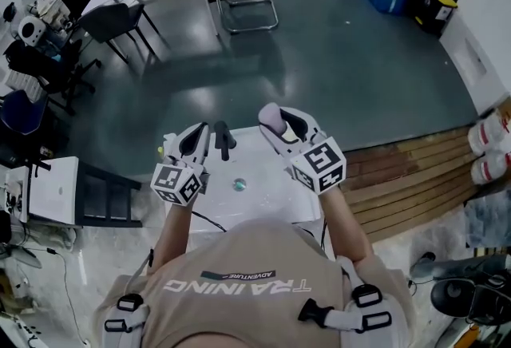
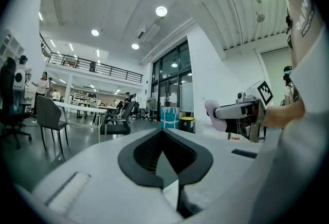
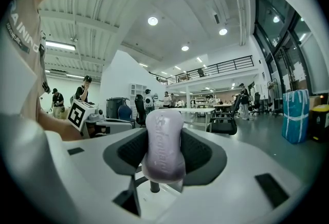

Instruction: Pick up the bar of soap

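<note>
The right gripper (image 3: 165, 159) pinches the lilac bar of soap (image 3: 164, 138) upright between its dark pads, lifted clear of the small white table (image 1: 263, 207). The bar's lower end is hidden down in the claw. The left gripper (image 2: 163, 138) has its jaws pressed together on nothing. From the head view a dark shape (image 1: 223, 139) sits just beside the left gripper's tip. It is possibly part of it, but too small to tell. A small round thing (image 1: 239, 183) lies on the table, whose near edge is cut off by the person's shirt.
</note>
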The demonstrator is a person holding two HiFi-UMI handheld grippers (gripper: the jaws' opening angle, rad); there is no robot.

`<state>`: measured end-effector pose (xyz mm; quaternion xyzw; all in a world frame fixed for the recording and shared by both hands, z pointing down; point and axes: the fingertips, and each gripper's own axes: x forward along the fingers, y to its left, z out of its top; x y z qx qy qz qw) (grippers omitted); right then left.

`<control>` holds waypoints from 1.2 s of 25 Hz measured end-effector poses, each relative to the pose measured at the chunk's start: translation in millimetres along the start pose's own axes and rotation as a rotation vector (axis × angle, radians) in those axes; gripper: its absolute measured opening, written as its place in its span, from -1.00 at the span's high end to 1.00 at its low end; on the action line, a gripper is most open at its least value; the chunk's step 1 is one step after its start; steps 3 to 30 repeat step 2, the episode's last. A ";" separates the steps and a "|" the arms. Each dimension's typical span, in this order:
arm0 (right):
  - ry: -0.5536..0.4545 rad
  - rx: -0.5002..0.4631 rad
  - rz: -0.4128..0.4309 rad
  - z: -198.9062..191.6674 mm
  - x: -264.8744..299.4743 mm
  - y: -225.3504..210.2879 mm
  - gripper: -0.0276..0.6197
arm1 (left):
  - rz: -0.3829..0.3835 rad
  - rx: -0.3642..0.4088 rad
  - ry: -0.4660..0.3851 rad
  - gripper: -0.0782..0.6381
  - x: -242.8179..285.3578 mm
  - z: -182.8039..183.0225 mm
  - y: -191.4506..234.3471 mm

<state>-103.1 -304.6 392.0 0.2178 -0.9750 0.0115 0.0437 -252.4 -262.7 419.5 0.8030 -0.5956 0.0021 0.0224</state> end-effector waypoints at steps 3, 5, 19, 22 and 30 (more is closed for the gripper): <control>0.001 0.001 -0.003 -2.0 -1.0 -0.5 0.29 | 0.002 -0.002 -0.003 0.80 0.4 -0.5 0.6; 0.001 0.001 -0.003 -2.0 -1.0 -0.5 0.29 | 0.002 -0.002 -0.003 0.80 0.4 -0.5 0.6; 0.001 0.001 -0.003 -2.0 -1.0 -0.5 0.29 | 0.002 -0.002 -0.003 0.80 0.4 -0.5 0.6; 0.001 0.001 -0.003 -2.0 -1.0 -0.5 0.29 | 0.002 -0.002 -0.003 0.80 0.4 -0.5 0.6; 0.001 0.001 -0.003 -2.0 -1.0 -0.5 0.29 | 0.002 -0.002 -0.003 0.80 0.4 -0.5 0.6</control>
